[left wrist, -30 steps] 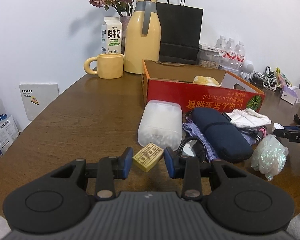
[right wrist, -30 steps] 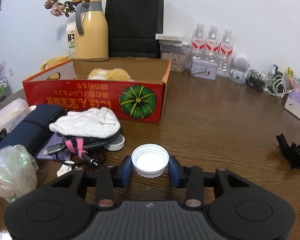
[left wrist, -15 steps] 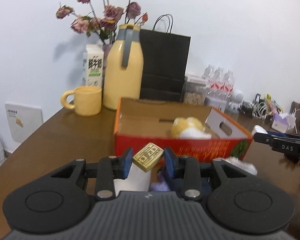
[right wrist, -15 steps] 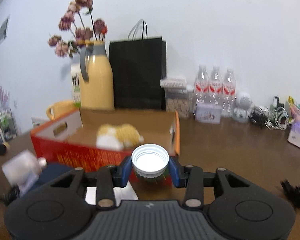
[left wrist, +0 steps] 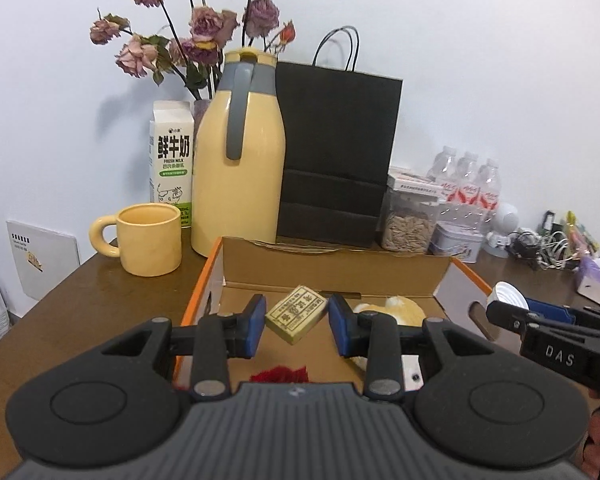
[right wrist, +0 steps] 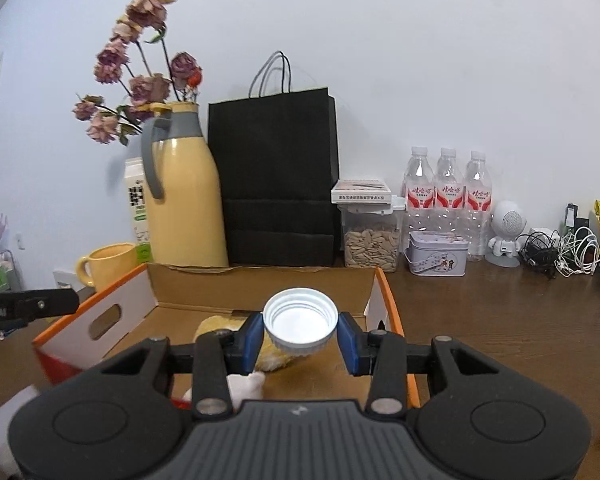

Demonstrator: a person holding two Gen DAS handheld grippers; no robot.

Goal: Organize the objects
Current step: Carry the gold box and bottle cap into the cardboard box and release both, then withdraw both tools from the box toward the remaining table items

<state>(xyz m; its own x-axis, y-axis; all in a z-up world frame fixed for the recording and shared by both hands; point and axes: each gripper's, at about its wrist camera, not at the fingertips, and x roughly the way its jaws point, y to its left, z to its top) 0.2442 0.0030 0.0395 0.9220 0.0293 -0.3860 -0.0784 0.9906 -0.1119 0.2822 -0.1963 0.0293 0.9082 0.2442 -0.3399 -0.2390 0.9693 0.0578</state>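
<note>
1. While both hands hang over the open cardboard box (left wrist: pixel 336 268), the tidying looks to me like it has reached the drop-off: each gripper carries 1 small thing above the box floor.
2. Far left on the wooden table (left wrist: pixel 100 300) sit a yellow mug (left wrist: pixel 148 240), a milk carton (left wrist: pixel 171 160) and a tall yellow thermos jug (left wrist: pixel 240 168) with dried flowers (left wrist: pixel 192 36) behind it; they line the wall, out of the way of the work.
3. Next comes the left gripper (left wrist: pixel 296 320), its blue pads closed narrowly on a small yellow block (left wrist: pixel 296 313) with printed writing. The block is pinched corner to corner, so it sits skewed between the pads, above the box's left half.
4. Below it, inside the box, lies something red (left wrist: pixel 278 374), and a yellow-and-white soft toy (left wrist: pixel 396 308) rests toward the middle. These suggest the box is the collecting place.
5. Behind the box stands a black paper bag (left wrist: pixel 336 152), then a jar of seeds (right wrist: pixel 372 244), a small tin (right wrist: pixel 436 254) and 3 water bottles (right wrist: pixel 446 196).
6. Further right, the right gripper (right wrist: pixel 300 326) clasps a white bottle cap (right wrist: pixel 300 322) across its rim, open side facing the camera, over the box's right half near the toy.
7. I would judge the next move to be lowering and letting go; the cap may roll once freed, and the toy below it could be nudged, though how high it hangs is hard to tell through the fisheye.
</note>
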